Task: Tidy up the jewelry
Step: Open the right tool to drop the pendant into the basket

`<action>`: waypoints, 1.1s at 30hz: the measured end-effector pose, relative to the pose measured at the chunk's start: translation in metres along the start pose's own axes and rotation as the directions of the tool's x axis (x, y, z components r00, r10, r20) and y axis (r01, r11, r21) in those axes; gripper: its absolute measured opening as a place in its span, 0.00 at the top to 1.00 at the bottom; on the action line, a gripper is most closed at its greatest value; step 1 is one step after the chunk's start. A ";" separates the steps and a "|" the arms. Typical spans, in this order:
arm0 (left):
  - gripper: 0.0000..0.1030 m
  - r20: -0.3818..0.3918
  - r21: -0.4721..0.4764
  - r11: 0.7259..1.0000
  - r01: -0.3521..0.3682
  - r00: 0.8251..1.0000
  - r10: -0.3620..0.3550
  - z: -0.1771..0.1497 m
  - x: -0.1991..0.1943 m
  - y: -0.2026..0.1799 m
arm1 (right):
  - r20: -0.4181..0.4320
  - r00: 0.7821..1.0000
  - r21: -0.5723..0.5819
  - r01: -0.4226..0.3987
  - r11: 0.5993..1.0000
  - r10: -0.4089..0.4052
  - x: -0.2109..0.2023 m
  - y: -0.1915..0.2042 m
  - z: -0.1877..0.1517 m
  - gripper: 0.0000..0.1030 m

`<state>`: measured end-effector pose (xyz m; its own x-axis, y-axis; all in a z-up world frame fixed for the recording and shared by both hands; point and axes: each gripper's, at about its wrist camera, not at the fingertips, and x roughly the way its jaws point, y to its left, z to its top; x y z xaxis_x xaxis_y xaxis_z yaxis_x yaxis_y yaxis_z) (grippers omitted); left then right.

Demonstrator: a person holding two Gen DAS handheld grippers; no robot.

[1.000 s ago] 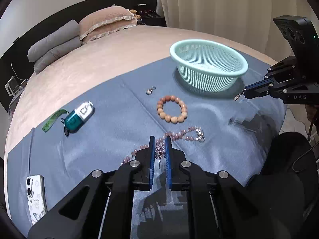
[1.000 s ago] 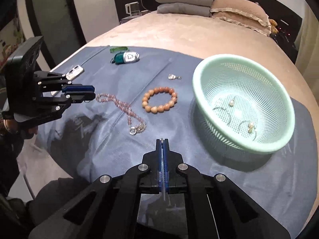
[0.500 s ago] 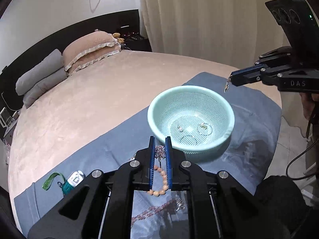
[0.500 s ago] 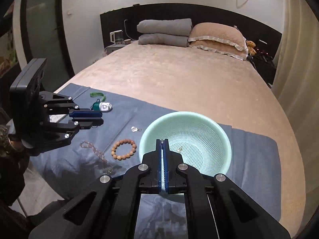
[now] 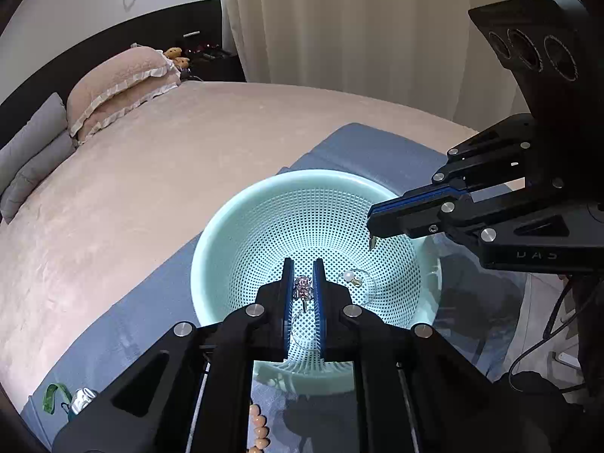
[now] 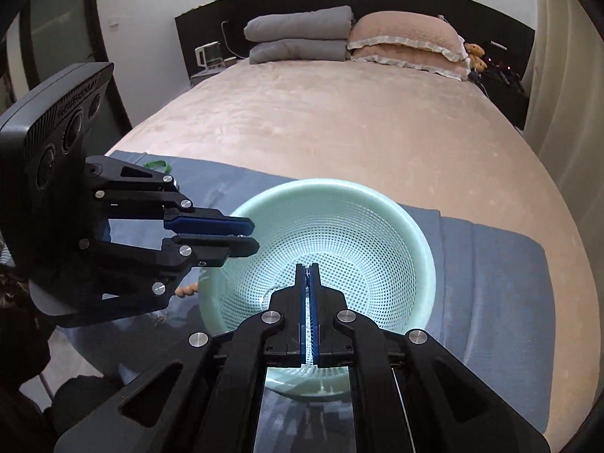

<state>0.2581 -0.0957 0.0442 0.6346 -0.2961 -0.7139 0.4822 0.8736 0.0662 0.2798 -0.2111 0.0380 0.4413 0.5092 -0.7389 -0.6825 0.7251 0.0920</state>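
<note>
Between L gripper point(image 5: 303, 280) jaws, sparkly pendant point(image 5: 303, 287) (chain unclear) over basket point(image 5: 226, 249).

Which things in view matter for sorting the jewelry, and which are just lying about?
In the job:
- mint basket
- pink charm in left tool
- small piece in right tool
- pearl ring in basket
- bead bracelet

Lying about:
- pillows
- green-strapped keyring
- teddy bear
</note>
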 end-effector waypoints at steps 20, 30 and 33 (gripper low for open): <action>0.90 -0.113 -0.004 1.000 0.007 0.994 -0.008 -0.010 0.062 0.018 | -0.045 0.998 0.045 -0.032 0.998 0.034 0.042 -0.029 -0.024 0.95; 0.34 -0.069 -0.021 0.999 -0.036 0.997 0.034 -0.010 0.035 0.023 | 0.007 1.000 0.060 -0.003 0.998 0.003 0.010 -0.035 -0.024 0.83; 0.12 -0.045 -0.022 0.998 -0.060 0.997 0.059 -0.009 0.020 0.025 | 0.031 0.999 0.054 0.016 0.998 -0.018 -0.003 -0.031 -0.024 0.47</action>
<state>0.2773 -0.0768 0.0247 0.6342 -0.2262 -0.7394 0.4296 0.8981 0.0937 0.2858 -0.2464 0.0212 0.4715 0.5103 -0.7192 -0.6428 0.7572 0.1159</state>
